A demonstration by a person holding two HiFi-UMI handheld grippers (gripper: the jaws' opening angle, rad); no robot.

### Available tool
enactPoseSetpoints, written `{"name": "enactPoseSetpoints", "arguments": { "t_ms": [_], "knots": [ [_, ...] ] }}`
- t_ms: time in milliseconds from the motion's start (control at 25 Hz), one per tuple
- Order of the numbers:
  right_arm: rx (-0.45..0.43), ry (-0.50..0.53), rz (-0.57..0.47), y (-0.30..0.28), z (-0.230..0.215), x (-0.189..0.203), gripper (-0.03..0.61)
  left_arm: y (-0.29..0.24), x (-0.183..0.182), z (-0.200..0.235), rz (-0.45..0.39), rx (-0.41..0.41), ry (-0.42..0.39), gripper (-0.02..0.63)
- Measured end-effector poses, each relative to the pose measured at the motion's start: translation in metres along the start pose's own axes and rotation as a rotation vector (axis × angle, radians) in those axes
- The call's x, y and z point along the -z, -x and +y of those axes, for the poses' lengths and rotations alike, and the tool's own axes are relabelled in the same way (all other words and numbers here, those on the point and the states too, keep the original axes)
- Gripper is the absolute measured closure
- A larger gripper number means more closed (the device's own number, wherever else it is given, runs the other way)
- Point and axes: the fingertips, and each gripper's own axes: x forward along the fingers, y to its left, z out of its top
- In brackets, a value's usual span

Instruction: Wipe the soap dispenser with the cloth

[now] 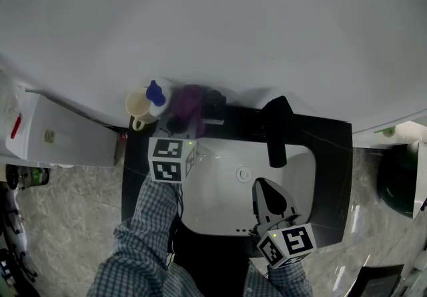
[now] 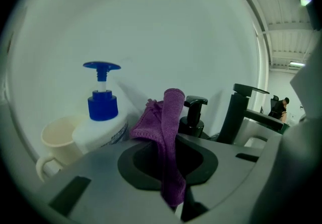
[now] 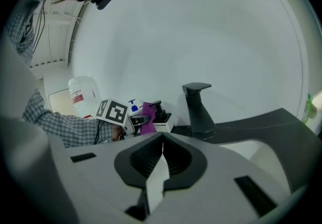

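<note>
A purple cloth [image 2: 169,127] is pinched in my left gripper [image 2: 172,170], which is shut on it; the cloth stands up from the jaws and droops to the left. Just behind the cloth, to its right, is a black pump soap dispenser [image 2: 193,118]. To its left is a white bottle with a blue pump [image 2: 101,117]. In the head view the left gripper [image 1: 185,127] holds the cloth [image 1: 191,103] at the counter's back left, beside the black dispenser [image 1: 215,103]. My right gripper [image 1: 264,187] hovers over the white sink basin [image 1: 213,202], jaws shut and holding nothing.
A black faucet [image 1: 277,130] rises at the back of the basin. A cream mug [image 1: 137,107] stands left of the blue-pump bottle [image 1: 157,97]. The black counter [image 1: 333,169] frames the sink against a white wall. A white cabinet [image 1: 60,132] stands at the left.
</note>
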Motion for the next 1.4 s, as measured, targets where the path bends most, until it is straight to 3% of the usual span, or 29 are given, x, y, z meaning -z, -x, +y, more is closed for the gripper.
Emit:
{"name": "enactPoseSetpoints", "arguments": {
  "t_ms": [160,520,920,1240,1400],
  "knots": [
    [-0.001,-0.002,0.005,0.000,-0.001,0.002,0.560,-0.003,0.017,0.001,0.051,-0.003,-0.004,0.557],
    [0.006,-0.008,-0.003,-0.003,-0.001,-0.003,0.560,0.004,0.020,-0.001,0.056,0.003,-0.015,0.557],
    [-0.021,-0.001,-0.018,-0.009,0.005,-0.016,0.560,0.044,-0.011,-0.001,-0.029,-0.026,-0.030,0.557],
    [-0.039,0.005,-0.020,-0.010,0.010,-0.020,0.560,0.054,-0.064,-0.016,-0.151,-0.017,-0.176,0.557],
    [-0.045,0.010,-0.014,-0.009,0.010,-0.017,0.560,0.042,-0.061,-0.028,-0.153,0.013,-0.172,0.557]
  ]
}}
